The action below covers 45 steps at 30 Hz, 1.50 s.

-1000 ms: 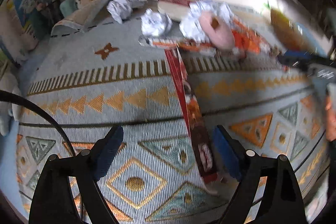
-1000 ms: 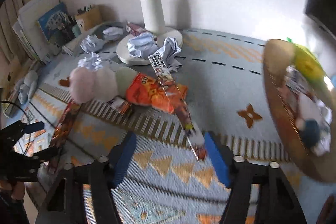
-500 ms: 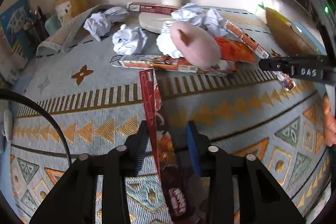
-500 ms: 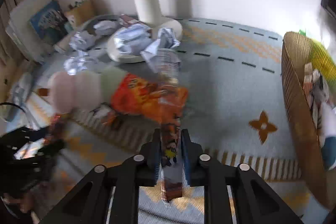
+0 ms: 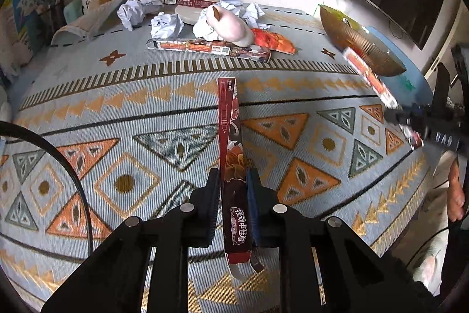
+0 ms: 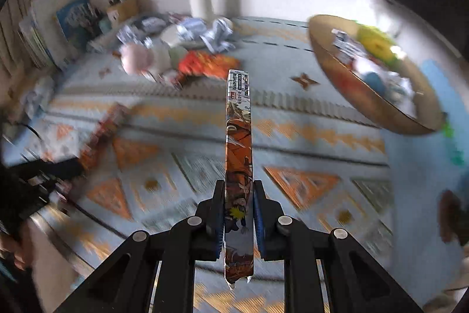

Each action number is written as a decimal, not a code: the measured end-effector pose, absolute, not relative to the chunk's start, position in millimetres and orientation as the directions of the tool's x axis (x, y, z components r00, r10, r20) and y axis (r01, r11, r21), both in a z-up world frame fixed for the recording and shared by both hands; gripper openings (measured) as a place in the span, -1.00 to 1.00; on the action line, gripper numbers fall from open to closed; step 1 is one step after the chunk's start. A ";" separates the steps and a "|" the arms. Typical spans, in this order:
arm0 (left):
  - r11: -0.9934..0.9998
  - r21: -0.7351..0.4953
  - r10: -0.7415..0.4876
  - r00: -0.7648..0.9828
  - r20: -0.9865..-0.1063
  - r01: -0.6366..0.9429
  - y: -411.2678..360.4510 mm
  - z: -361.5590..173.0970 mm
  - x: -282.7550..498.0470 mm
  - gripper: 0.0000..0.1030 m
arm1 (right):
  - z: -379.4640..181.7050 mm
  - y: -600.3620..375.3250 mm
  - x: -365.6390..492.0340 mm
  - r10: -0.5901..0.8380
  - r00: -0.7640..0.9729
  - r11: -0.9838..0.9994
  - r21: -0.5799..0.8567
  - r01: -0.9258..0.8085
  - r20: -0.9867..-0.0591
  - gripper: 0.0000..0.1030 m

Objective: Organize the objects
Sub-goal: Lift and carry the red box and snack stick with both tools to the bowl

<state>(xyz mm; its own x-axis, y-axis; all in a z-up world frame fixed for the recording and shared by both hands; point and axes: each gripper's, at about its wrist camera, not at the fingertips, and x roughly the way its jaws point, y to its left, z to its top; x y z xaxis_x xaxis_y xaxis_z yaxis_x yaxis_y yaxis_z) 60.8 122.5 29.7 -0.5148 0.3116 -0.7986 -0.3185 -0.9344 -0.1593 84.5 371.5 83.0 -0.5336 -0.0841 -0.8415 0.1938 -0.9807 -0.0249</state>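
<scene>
Both grippers were clamped on long, flat pen boxes. The left gripper (image 5: 233, 195) held the dark red box (image 5: 231, 154) near its rear third, pads pressing on both broad faces. The right gripper (image 6: 239, 213) held the orange illustrated box (image 6: 239, 154) the same way.

Risk, as a judgement: each box projected far forward of the jaws, with only a short tail behind them. That long overhang could let a box pivot between the pads or slip out during a fast swing, and the blurred right-wrist view suggested such a swing. A projecting tip could also strike the rim of the woven basket (image 6: 366, 96), forward and right of the right jaws, and be levered loose.

Appearance: the red box stood on edge, showed a pen graphic on its narrow side and white characters between the jaws, with an open flap at its rear end.
</scene>
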 end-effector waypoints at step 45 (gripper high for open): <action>-0.804 -0.222 0.556 -0.565 -0.610 -0.552 267.7 157.9 2.8 -0.73 | 184.4 511.7 85.5 -0.146 -0.750 -0.966 0.256 -0.033 -0.645 -0.66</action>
